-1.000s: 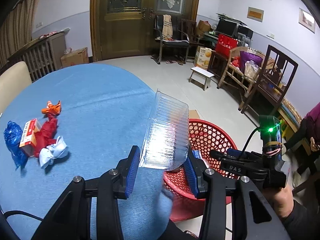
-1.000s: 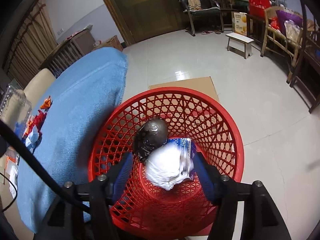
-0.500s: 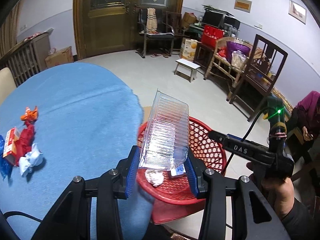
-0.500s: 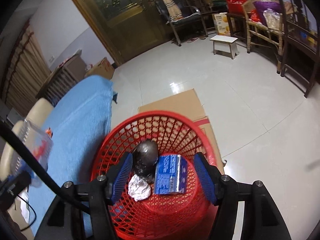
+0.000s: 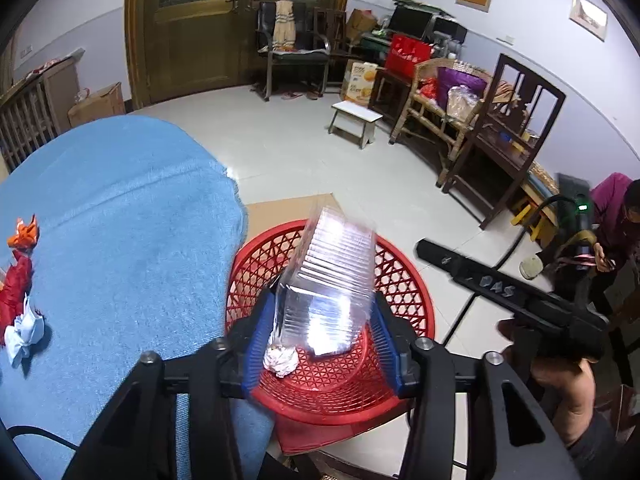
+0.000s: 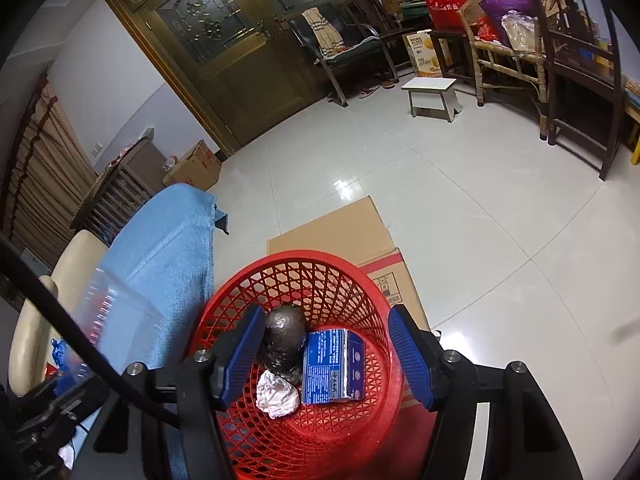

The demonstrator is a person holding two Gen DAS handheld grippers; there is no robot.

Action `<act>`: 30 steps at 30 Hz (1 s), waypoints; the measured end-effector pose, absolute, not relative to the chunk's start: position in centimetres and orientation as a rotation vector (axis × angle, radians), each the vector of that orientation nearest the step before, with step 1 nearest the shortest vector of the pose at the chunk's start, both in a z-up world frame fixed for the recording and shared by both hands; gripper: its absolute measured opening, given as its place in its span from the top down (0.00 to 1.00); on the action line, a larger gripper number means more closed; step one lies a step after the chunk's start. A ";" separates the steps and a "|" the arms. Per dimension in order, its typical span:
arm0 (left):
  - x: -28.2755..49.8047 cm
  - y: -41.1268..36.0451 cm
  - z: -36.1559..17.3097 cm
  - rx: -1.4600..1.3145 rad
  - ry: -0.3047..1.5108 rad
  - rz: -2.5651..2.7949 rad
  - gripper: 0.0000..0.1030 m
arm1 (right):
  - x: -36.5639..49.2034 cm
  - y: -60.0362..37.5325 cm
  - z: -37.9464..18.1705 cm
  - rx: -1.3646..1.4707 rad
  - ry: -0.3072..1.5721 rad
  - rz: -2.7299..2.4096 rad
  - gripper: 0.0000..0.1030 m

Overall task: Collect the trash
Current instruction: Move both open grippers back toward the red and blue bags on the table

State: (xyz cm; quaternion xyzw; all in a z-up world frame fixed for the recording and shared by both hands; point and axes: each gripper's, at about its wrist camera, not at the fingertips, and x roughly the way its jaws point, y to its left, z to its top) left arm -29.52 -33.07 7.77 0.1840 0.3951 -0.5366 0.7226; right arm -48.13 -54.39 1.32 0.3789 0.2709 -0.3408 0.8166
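Note:
My left gripper (image 5: 322, 338) is shut on a clear ribbed plastic container (image 5: 332, 280) and holds it over the red mesh basket (image 5: 404, 280). In the right wrist view the container (image 6: 116, 312) shows blurred at the left. My right gripper (image 6: 326, 354) is open and empty above the basket (image 6: 352, 276). Inside lie a white crumpled wad (image 6: 278, 394), a blue packet (image 6: 332, 366) and a dark shiny ball (image 6: 284, 330). The wad (image 5: 280, 360) also shows in the left wrist view. Orange, red and white scraps (image 5: 20, 280) lie on the blue table cloth (image 5: 120, 240).
The basket stands on flat cardboard (image 6: 344, 228) on the tiled floor beside the table. A cream chair (image 6: 32, 320) is at the table's left. A small white stool (image 5: 356, 118), wooden chairs (image 5: 500, 132) and a seated person (image 5: 616, 208) are further off.
My left gripper has carried the clear container from over the table edge to above the basket. My right gripper has let the white wad drop into the basket and has risen.

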 end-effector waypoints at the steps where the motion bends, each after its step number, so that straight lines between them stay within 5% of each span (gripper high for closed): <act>1: -29.3 -33.0 7.6 0.407 0.882 -1.179 0.44 | -48.3 -54.5 1.5 0.807 0.571 -0.733 0.34; 30: -16.9 -9.8 6.7 -0.028 0.932 -0.701 0.36 | -38.8 -45.6 3.4 0.639 0.699 -0.516 0.32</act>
